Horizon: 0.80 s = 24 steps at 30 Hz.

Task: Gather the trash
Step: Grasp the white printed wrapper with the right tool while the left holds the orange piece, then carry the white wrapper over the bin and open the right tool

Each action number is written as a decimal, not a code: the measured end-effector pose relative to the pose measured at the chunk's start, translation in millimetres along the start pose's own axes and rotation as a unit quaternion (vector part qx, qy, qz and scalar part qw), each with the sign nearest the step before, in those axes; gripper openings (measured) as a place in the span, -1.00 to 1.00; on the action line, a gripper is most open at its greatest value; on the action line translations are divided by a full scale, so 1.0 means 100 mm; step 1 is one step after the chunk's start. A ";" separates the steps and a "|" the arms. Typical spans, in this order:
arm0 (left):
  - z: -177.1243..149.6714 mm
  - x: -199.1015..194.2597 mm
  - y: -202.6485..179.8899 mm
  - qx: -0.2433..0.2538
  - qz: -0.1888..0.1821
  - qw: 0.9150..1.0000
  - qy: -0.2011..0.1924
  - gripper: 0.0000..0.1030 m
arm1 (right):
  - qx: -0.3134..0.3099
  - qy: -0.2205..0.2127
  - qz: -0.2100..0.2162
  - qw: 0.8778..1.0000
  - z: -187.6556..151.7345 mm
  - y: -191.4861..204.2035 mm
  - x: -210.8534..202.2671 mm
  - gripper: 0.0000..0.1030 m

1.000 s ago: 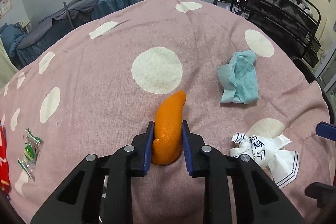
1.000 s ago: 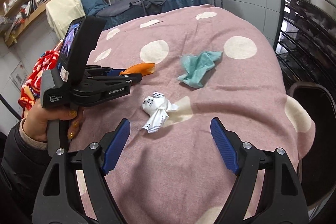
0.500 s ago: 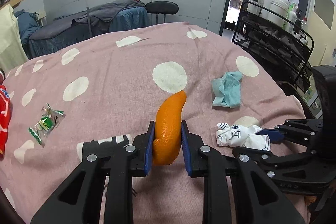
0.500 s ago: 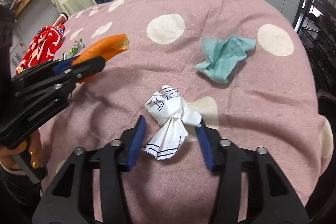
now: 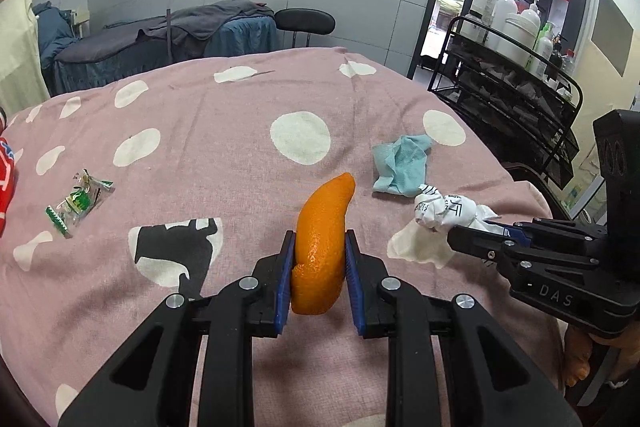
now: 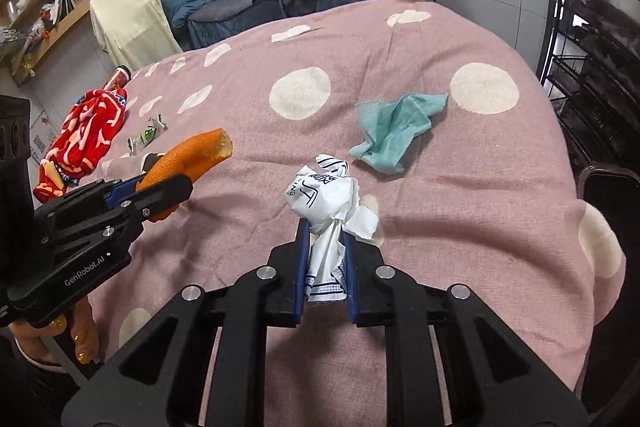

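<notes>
Orange peel point(image 5: 322, 247) sits low centre of the left wrist view, clamped between the blue pads of the left claw point(image 5: 319, 267), tip sticking up past the fingers. In the right wrist view the peel point(image 6: 188, 163) shows at mid left, lifted off the pink dotted bedspread point(image 6: 460, 195).

Crumpled white paper wad point(image 6: 326, 203) is at centre of the right wrist view, its tail pinched by the right claw point(image 6: 326, 267), whose jaws are closing on it; the wad's head bulges above the pads. In the left wrist view, wad point(image 5: 444, 209) is at mid right, at the tip of the right claw point(image 5: 480, 239).

Teal cloth point(image 6: 396, 133) lies just past the wad, upper right of centre. Small green-and-clear wrapper point(image 5: 78, 201) lies at far left, apart from the rest. Red patterned cloth point(image 6: 86, 133) is bunched at the left edge w/ a bottle point(image 6: 118, 79) beside it.
</notes>
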<state>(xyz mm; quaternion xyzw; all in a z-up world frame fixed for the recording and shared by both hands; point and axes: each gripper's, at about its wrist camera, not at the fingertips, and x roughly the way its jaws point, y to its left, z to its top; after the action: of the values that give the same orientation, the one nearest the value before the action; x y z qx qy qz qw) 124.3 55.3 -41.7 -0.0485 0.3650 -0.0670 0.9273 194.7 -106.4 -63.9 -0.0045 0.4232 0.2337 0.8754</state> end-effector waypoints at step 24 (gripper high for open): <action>-0.07 -0.04 -1.09 0.086 -0.116 0.989 -0.020 -0.54 | 0.127 -0.100 -0.086 0.983 -0.53 -1.04 -1.00 -0.67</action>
<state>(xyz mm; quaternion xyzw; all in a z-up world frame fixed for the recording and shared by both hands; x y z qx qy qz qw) 107.4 -51.7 -28.8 -0.0121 0.3314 -0.2039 0.9211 144.9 -250.5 -43.4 0.0940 0.3575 0.1008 0.9237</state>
